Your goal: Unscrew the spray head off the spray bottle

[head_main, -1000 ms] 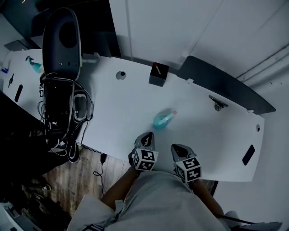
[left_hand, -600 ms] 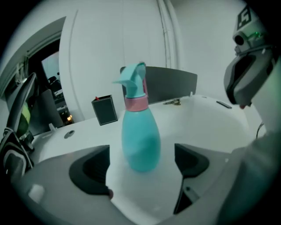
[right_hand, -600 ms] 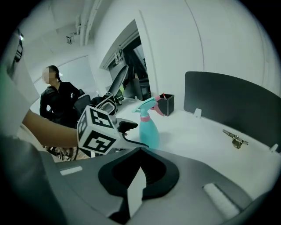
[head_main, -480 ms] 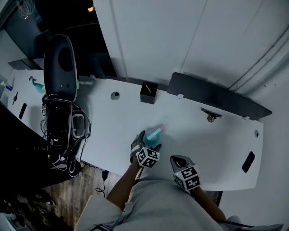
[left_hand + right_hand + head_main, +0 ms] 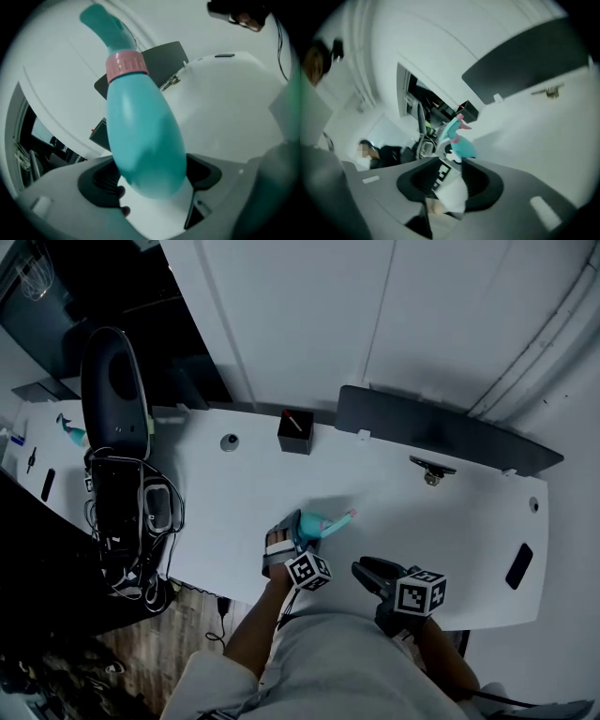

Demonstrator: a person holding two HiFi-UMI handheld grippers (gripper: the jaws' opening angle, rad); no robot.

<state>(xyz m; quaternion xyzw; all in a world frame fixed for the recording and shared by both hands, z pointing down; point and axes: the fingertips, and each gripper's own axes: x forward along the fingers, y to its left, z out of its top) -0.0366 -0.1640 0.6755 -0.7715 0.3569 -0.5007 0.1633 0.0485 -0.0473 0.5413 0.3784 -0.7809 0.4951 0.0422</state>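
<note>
— What sits in our left gripper (image 5: 296, 531)?

— The teal spray bottle (image 5: 315, 524). Our jaws stand wide round its fat lower end and have just been closing on it, so both pads now press its sides. We hold it tilted over the front part of the white table (image 5: 450, 512).

— And the spray head (image 5: 339, 518)?

— On the bottle, above the pink collar (image 5: 124, 65). From our head view its nozzle points right.

— Our right gripper (image 5: 368, 570)?

— Just right of the bottle, apart from it and aimed at it. Its jaws have just been opening to a narrow gap, and we grip nothing between them.
</note>
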